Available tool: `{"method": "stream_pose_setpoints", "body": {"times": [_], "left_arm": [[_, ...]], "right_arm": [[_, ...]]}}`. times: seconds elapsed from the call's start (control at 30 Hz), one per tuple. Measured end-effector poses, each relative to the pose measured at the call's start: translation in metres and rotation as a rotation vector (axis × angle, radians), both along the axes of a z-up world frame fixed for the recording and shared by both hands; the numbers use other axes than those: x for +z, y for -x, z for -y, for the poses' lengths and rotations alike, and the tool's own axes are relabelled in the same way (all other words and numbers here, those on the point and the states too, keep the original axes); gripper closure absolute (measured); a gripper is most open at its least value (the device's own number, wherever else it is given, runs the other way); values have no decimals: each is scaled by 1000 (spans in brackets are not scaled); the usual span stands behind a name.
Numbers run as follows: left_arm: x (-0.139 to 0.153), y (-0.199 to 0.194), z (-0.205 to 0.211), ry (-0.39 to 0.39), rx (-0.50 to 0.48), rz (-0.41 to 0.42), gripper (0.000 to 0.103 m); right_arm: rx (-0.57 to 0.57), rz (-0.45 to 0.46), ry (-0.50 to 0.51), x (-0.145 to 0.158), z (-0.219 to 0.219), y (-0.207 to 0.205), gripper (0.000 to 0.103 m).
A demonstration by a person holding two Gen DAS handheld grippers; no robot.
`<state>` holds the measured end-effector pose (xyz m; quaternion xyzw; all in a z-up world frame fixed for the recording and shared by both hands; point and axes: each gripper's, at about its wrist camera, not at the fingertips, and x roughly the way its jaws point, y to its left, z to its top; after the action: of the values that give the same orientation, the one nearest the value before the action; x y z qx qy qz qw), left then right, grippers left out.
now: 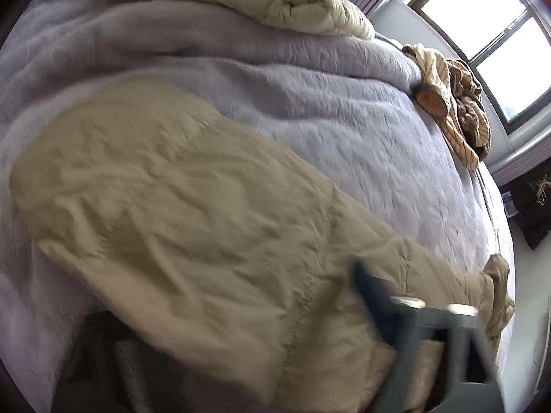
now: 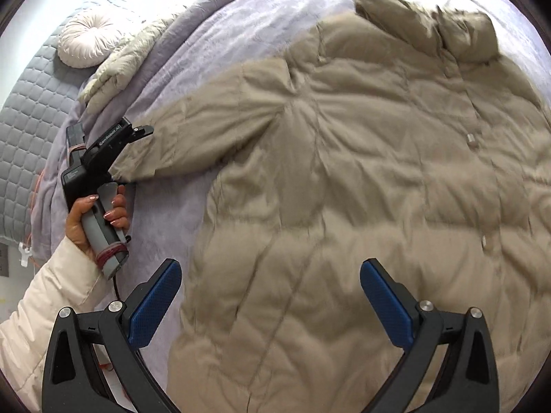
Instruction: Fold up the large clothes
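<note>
Sleeve-folding begins: left gripper (image 2: 137,134) fingers pinch the puffer coat (image 2: 344,172) cuff; right gripper (image 2: 272,296) fingers, spread, hover above the hem. Next, carry the sleeve across the body.

The right claw (image 2: 270,304) has two black plastic arms with triangular cut-outs, silver round screws at the pivots, and blue textured pads (image 2: 155,304) on the inner faces. The left claw (image 2: 136,132) is a black body printed with white "GenRobot.AI" lettering, set on a grey handle wound with dark red bands, a black cable trailing below. The hand (image 2: 86,220) wears glossy painted nails, and a cream quilted puffer sleeve (image 2: 44,306).
</note>
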<state>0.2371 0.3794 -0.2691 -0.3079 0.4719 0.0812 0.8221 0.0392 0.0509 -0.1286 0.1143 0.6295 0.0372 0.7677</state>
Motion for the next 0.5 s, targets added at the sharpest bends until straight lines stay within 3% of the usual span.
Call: {"method": "stream_pose_setpoints", "body": {"times": [0.03,0.07,0.33,0.4,0.47,0.5], "left_arm": [[-1,-3,-4,35,-24,13,90],[-1,-5,-9,97,-52,45,96],[64,0,-15,28,-119,206,96],[82,0,-10,3,-143,240,96],[101,2,2,-24,-171,273,96],[108,7,11,-31,-183,285,96]], "right_arm": [[6,6,4,-2,-2,-8,0],[10,17,-2,-3,-3,-18,0],[20,104,-42,-20,-16,-85,0],[12,137,-64,-27,-20,-103,5],[2,152,-97,-36,-23,-114,33],[-6,140,-120,-43,-24,-118,68]]}}
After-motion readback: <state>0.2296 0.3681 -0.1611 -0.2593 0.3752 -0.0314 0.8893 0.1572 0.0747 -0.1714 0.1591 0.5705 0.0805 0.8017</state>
